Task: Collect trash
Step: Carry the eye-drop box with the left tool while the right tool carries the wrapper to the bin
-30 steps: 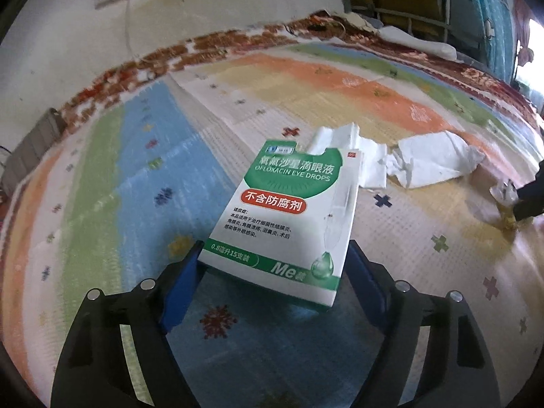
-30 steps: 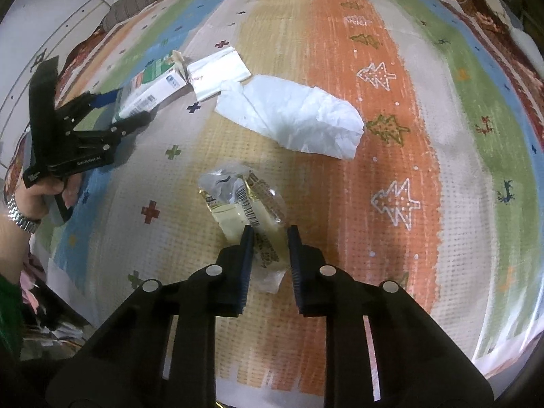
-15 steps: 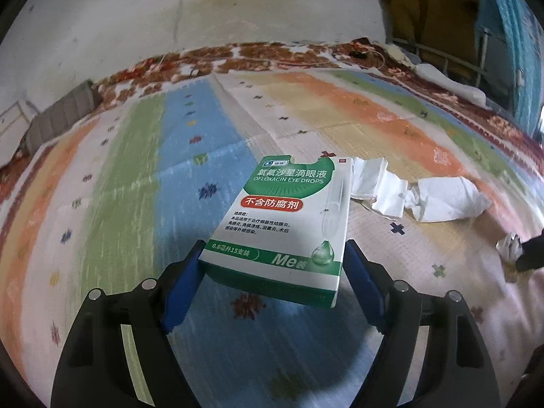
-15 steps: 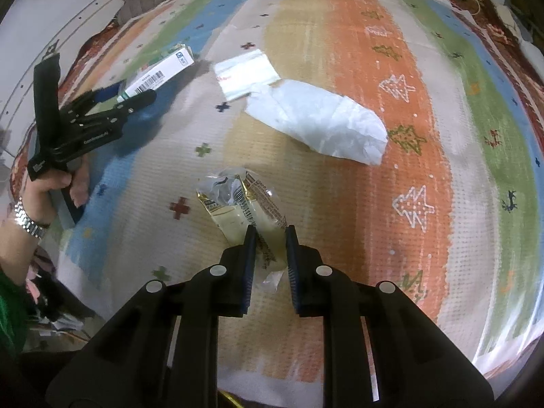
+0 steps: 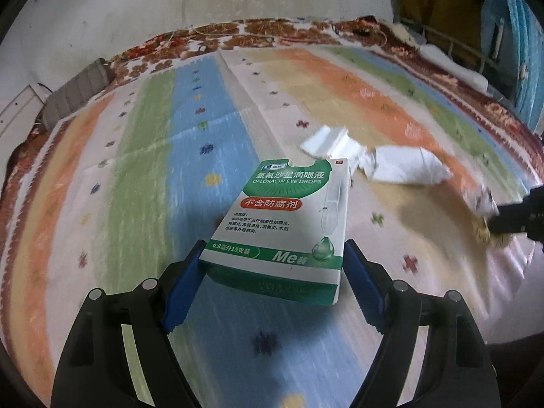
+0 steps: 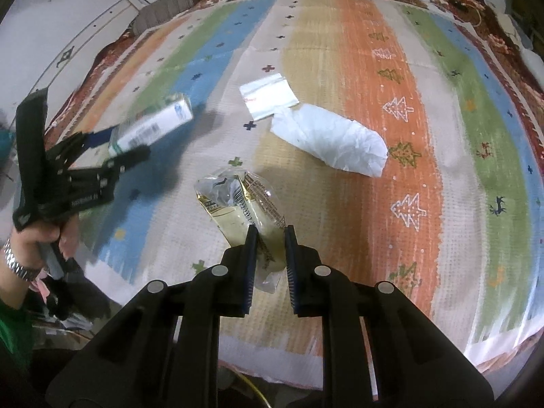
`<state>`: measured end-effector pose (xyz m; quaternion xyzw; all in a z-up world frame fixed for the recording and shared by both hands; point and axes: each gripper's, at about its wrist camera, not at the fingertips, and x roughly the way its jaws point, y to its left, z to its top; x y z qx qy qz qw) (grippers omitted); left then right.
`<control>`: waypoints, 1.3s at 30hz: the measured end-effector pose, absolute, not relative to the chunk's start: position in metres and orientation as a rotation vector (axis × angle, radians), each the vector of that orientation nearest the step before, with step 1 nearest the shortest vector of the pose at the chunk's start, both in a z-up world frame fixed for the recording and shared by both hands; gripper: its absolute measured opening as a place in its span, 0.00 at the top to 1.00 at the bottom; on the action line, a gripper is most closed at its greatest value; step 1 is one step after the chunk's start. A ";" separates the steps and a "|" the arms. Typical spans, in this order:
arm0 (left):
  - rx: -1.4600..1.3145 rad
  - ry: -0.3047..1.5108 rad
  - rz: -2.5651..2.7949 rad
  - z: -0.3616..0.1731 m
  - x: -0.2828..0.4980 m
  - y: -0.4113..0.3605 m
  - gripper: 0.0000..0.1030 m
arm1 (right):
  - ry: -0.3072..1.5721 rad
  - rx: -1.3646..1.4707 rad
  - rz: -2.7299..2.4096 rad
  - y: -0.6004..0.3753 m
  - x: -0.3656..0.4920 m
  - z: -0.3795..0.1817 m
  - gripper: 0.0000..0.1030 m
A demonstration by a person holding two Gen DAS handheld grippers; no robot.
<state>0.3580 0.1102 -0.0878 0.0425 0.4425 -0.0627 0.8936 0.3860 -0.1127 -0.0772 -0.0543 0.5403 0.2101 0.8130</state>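
Left gripper (image 5: 272,268) clamped green-white cardboard eye-drop box (image 5: 289,217); right gripper (image 6: 268,255) pinched crinkled yellow plastic wrapper (image 6: 244,210). Left at 12 o'clock: white foil sachet (image 6: 268,97), crumpled white tissue (image 6: 333,142).

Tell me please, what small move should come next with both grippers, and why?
Probably carry both pieces off the rug toward wherever trash goes; no bin is visible. The left gripper already clamps the eye drops box clear of the rug, and the right gripper pinches the yellow wrapper. The white crumpled paper and small white packet remain lying there for later.
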 end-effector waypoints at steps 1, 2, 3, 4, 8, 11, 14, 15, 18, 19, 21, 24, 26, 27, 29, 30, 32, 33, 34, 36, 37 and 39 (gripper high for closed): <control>0.088 0.928 -0.120 -0.087 0.353 0.109 0.25 | 1.150 -0.115 0.452 -0.112 0.384 -0.075 0.86; 0.085 0.934 -0.108 -0.085 0.349 0.108 0.25 | 1.147 -0.112 0.456 -0.112 0.381 -0.072 0.86; 0.074 0.941 -0.098 -0.082 0.343 0.107 0.25 | 1.144 -0.107 0.461 -0.112 0.377 -0.070 0.86; 0.070 0.951 -0.093 -0.080 0.338 0.105 0.25 | 1.138 -0.103 0.470 -0.112 0.372 -0.066 0.86; 0.058 0.954 -0.078 -0.064 0.321 0.095 0.25 | 1.120 -0.111 0.501 -0.108 0.355 -0.054 0.86; 0.028 0.969 -0.076 -0.052 0.309 0.090 0.25 | 1.107 -0.109 0.516 -0.107 0.343 -0.046 0.86; 0.036 0.974 -0.079 -0.041 0.298 0.081 0.25 | 1.099 -0.103 0.534 -0.107 0.335 -0.039 0.86; 0.026 0.976 -0.081 -0.036 0.292 0.078 0.25 | 1.096 -0.103 0.542 -0.107 0.331 -0.037 0.86; -0.012 0.978 -0.090 -0.025 0.279 0.073 0.25 | 1.086 -0.108 0.552 -0.107 0.320 -0.030 0.86; -0.019 0.969 -0.089 -0.020 0.274 0.071 0.25 | 1.083 -0.107 0.553 -0.107 0.317 -0.028 0.86; -0.040 0.955 -0.093 -0.011 0.264 0.068 0.25 | 1.075 -0.103 0.555 -0.108 0.310 -0.024 0.86; -0.101 0.943 -0.092 0.000 0.252 0.069 0.25 | 1.063 -0.092 0.560 -0.110 0.299 -0.018 0.86; -0.130 0.935 -0.092 0.005 0.245 0.069 0.25 | 1.059 -0.086 0.561 -0.110 0.292 -0.014 0.86; -0.134 0.932 -0.090 0.008 0.241 0.067 0.25 | 1.055 -0.083 0.562 -0.110 0.289 -0.013 0.86; -0.131 0.926 -0.083 0.012 0.233 0.062 0.25 | 1.047 -0.077 0.564 -0.111 0.281 -0.010 0.86; -0.130 0.923 -0.081 0.013 0.230 0.060 0.25 | 1.045 -0.075 0.564 -0.112 0.278 -0.009 0.86; -0.128 0.920 -0.074 0.016 0.224 0.058 0.25 | 1.045 -0.071 0.560 -0.113 0.273 -0.008 0.86; -0.131 0.919 -0.065 0.017 0.221 0.058 0.25 | 1.045 -0.071 0.559 -0.114 0.269 -0.008 0.86; -0.133 0.922 -0.051 0.019 0.218 0.058 0.25 | 1.043 -0.073 0.555 -0.114 0.266 -0.007 0.86; -0.135 0.933 -0.029 0.021 0.213 0.060 0.25 | 1.038 -0.080 0.546 -0.115 0.259 -0.006 0.86; -0.145 0.935 -0.030 0.021 0.211 0.060 0.25 | 1.037 -0.080 0.547 -0.116 0.255 -0.006 0.86; -0.159 0.935 -0.032 0.024 0.204 0.061 0.25 | 1.031 -0.082 0.550 -0.116 0.247 -0.005 0.86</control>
